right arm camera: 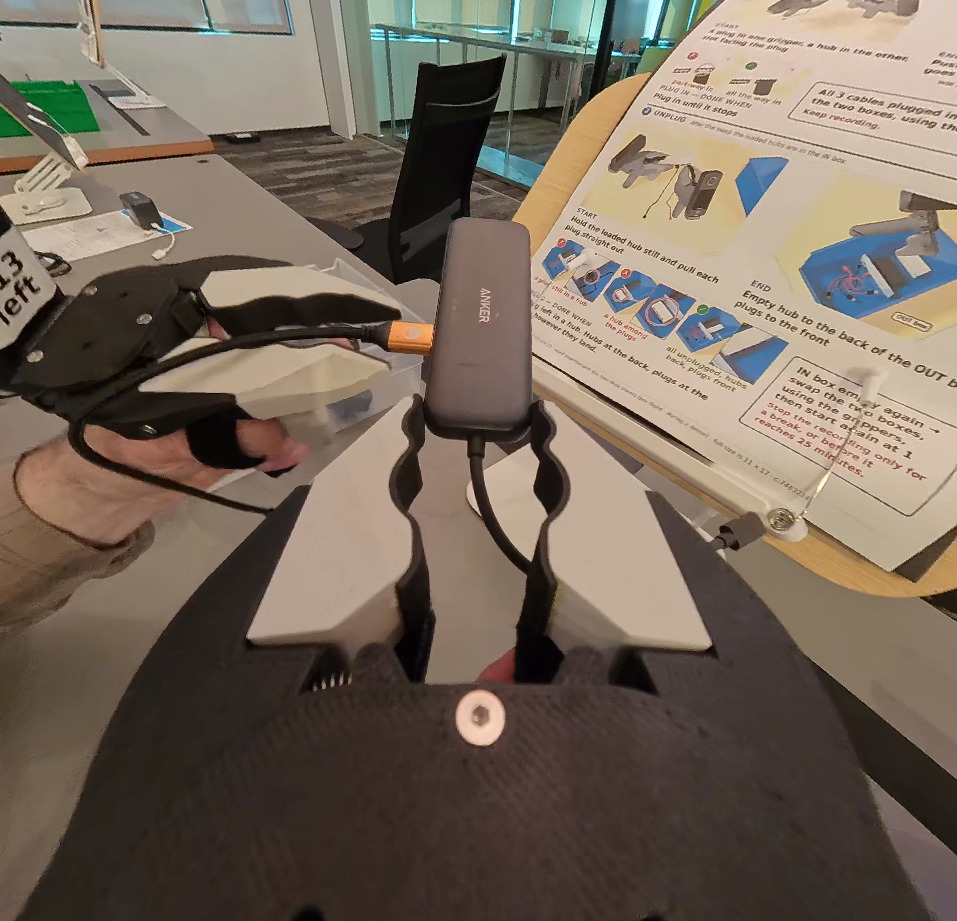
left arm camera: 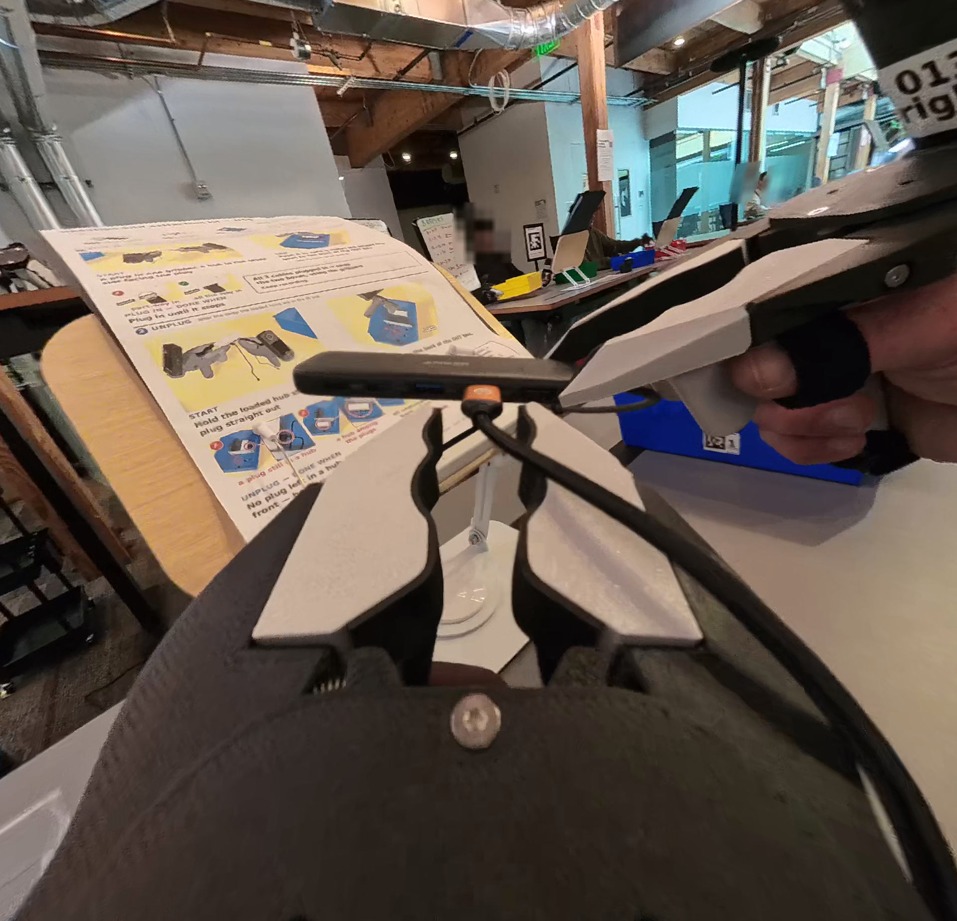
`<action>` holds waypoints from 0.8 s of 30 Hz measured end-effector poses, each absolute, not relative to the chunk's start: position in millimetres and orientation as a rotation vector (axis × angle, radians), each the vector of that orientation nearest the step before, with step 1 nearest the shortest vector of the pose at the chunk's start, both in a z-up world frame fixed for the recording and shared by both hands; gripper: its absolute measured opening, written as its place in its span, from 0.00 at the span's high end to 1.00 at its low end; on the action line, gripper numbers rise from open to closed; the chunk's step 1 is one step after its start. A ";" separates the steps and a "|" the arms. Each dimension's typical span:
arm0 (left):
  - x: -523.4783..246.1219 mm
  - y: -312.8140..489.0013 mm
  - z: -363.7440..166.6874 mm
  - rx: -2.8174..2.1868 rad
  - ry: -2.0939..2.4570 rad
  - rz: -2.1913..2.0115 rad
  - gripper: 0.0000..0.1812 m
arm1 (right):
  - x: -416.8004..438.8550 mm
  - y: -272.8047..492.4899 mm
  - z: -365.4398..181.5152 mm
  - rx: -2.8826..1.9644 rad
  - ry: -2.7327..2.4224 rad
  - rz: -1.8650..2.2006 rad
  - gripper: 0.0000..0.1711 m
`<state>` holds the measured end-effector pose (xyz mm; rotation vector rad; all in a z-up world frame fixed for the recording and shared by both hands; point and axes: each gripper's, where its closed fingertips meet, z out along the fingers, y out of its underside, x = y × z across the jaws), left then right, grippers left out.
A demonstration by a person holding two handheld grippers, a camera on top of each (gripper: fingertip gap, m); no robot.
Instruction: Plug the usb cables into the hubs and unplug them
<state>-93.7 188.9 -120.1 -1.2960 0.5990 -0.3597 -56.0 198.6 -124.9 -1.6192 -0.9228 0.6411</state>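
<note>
so, hub: the dark grey usb hub point(right arm camera: 479, 326) was up in the air above the table, its near end pinched between the tips of my right gripper point(right arm camera: 477, 417), its own black lead point(right arm camera: 489, 508) drooping back between the fingers.
plug: an orange-collared plug point(right arm camera: 411, 338) sat in a port on the hub's long side, seemingly all the way in; in the left wrist view the same plug point(left arm camera: 481, 396) showed under the hub's edge point(left arm camera: 430, 370).
cable: a black braided cable point(left arm camera: 647, 523) ran from that plug back over my left gripper's right finger and off past its body.
left gripper: my left gripper point(left arm camera: 479, 422) had its jaws parted, the tips either side of the plug's cable and just short of the plug; i couldn't tell if they touched it.
right gripper state: clamped on the hub's end, seen also from the left side point(left arm camera: 569, 373).
hands: my right hand point(left arm camera: 849, 378) was on its trigger, my left hand point(right arm camera: 171, 461) likewise.
table: grey tabletop point(right arm camera: 129, 611) below both tools.
board: a tilted wooden board point(left arm camera: 129, 456) with a printed instruction sheet point(right arm camera: 777, 254) stood just behind the hub.
bin: a blue bin point(left arm camera: 735, 440) sat on the table behind my right hand.
chair: a black chair point(right arm camera: 440, 171) stood beyond the table.
</note>
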 end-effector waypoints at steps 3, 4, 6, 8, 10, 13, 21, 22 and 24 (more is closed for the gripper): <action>-99.6 186.2 -118.5 -1.302 0.646 -0.395 0.80 | -47.0 200.8 -122.1 -1.620 -0.903 0.641 0.77; -104.1 186.3 -118.0 -1.298 0.661 -0.372 0.77 | -45.6 199.9 -122.0 -1.621 -0.907 0.653 0.77; -119.6 191.0 -116.6 -1.278 0.673 -0.185 0.79 | -41.8 201.3 -123.8 -1.634 -0.907 0.638 0.77; -122.2 185.8 -112.8 -1.226 0.730 -0.088 0.81 | -41.5 200.0 -126.4 -1.641 -0.922 0.647 0.77; -129.8 190.1 -113.1 -1.212 0.762 0.114 0.81 | -43.6 196.7 -128.3 -1.647 -0.943 0.659 0.77; -133.2 197.5 -123.1 -1.138 0.882 0.505 0.76 | -49.6 188.2 -132.6 -1.657 -1.002 0.666 0.77; -111.0 203.0 -145.2 -0.966 1.012 0.822 0.74 | -64.0 161.0 -152.9 -1.688 -1.201 0.752 0.77; -109.2 203.5 -148.5 -0.960 1.024 0.839 0.79 | -66.2 157.4 -155.0 -1.688 -1.225 0.763 0.77; -108.4 204.5 -152.8 -0.959 1.031 0.851 0.89 | -66.7 157.8 -159.8 -1.700 -1.245 0.732 0.77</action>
